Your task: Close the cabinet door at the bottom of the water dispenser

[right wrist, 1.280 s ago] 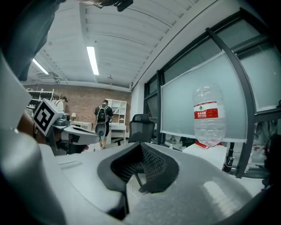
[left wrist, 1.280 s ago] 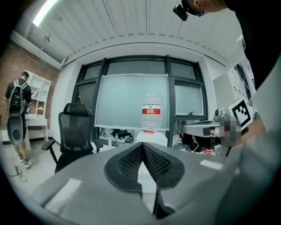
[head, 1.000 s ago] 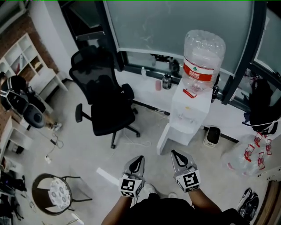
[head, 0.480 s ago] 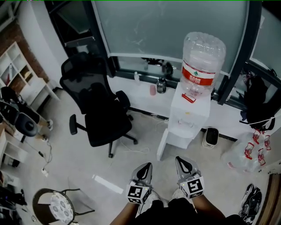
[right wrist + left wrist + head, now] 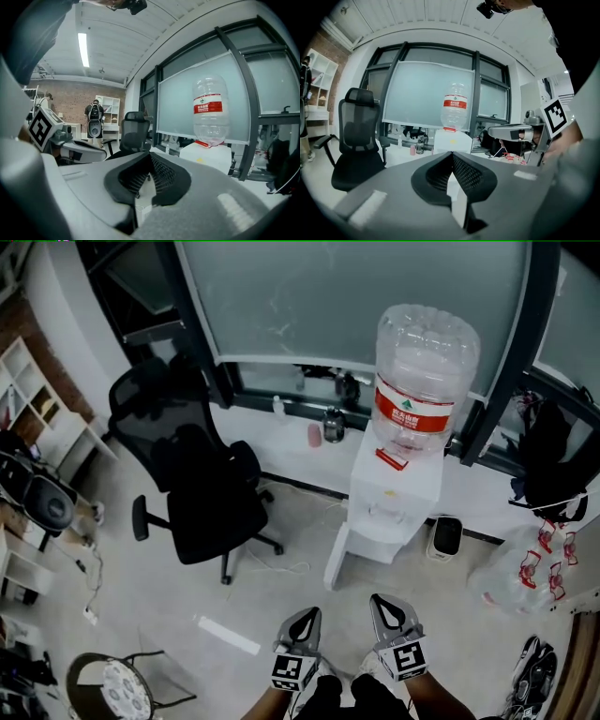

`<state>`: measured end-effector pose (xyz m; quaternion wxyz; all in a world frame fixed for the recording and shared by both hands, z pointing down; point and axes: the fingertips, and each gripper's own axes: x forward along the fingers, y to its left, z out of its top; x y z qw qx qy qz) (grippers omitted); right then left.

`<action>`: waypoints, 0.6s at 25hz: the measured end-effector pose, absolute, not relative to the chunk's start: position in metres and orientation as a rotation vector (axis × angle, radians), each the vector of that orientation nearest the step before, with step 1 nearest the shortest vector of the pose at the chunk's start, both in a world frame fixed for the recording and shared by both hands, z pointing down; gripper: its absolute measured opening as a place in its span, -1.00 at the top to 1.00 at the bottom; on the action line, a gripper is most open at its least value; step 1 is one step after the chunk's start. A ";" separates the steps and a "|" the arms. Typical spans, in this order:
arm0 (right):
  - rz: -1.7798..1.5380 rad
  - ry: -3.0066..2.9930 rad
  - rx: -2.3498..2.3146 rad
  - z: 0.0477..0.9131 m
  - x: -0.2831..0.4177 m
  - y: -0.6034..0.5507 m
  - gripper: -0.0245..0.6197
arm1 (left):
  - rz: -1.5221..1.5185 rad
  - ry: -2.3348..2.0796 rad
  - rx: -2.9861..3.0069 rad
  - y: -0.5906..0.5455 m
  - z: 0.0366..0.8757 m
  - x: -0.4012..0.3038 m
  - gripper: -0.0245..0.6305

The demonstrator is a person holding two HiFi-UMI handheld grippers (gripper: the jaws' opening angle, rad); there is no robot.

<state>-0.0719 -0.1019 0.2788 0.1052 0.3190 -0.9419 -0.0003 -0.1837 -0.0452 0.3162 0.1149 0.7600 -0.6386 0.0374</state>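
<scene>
The white water dispenser (image 5: 392,495) stands against the window ledge with a clear bottle (image 5: 422,367) on top. Its bottom cabinet door (image 5: 337,557) hangs open, swung out to the left. My left gripper (image 5: 302,626) and right gripper (image 5: 388,613) hover side by side over the floor, short of the dispenser, both shut and empty. In the left gripper view the shut jaws (image 5: 451,153) point at the dispenser (image 5: 452,142), with the right gripper (image 5: 513,132) beside it. In the right gripper view the shut jaws (image 5: 149,154) aim left of the dispenser (image 5: 211,157).
A black office chair (image 5: 202,493) stands left of the dispenser. A small white appliance (image 5: 446,535) and a plastic bag (image 5: 525,568) lie on its right, below a dark bag (image 5: 553,460). Bottles (image 5: 328,425) sit on the ledge. A round stool (image 5: 122,685) is at lower left.
Both grippers have come forward and lower towards the dispenser, staying shut. In the head view the dispenser looks larger and has shifted left; the chair has slid left too.
</scene>
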 end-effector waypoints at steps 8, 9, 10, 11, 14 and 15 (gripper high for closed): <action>-0.064 -2.807 0.906 0.325 -0.071 -0.139 0.91 | 0.058 -1.882 2.260 -0.093 0.351 -0.175 0.87; -0.060 -2.814 0.916 0.337 -0.070 -0.144 0.91 | 0.064 -1.883 2.261 -0.098 0.368 -0.176 0.87; -0.054 -2.819 0.926 0.352 -0.069 -0.149 0.91 | 0.070 -1.890 2.259 -0.104 0.386 -0.177 0.87; -0.048 -2.822 0.936 0.368 -0.067 -0.155 0.91 | 0.075 -1.901 2.249 -0.109 0.407 -0.179 0.87; -0.033 -2.824 0.961 0.422 -0.063 -0.170 0.91 | 0.075 -1.949 2.197 -0.127 0.466 -0.186 0.87; -0.037 -2.828 0.961 0.440 -0.063 -0.174 0.91 | 0.075 -1.962 2.181 -0.131 0.486 -0.188 0.87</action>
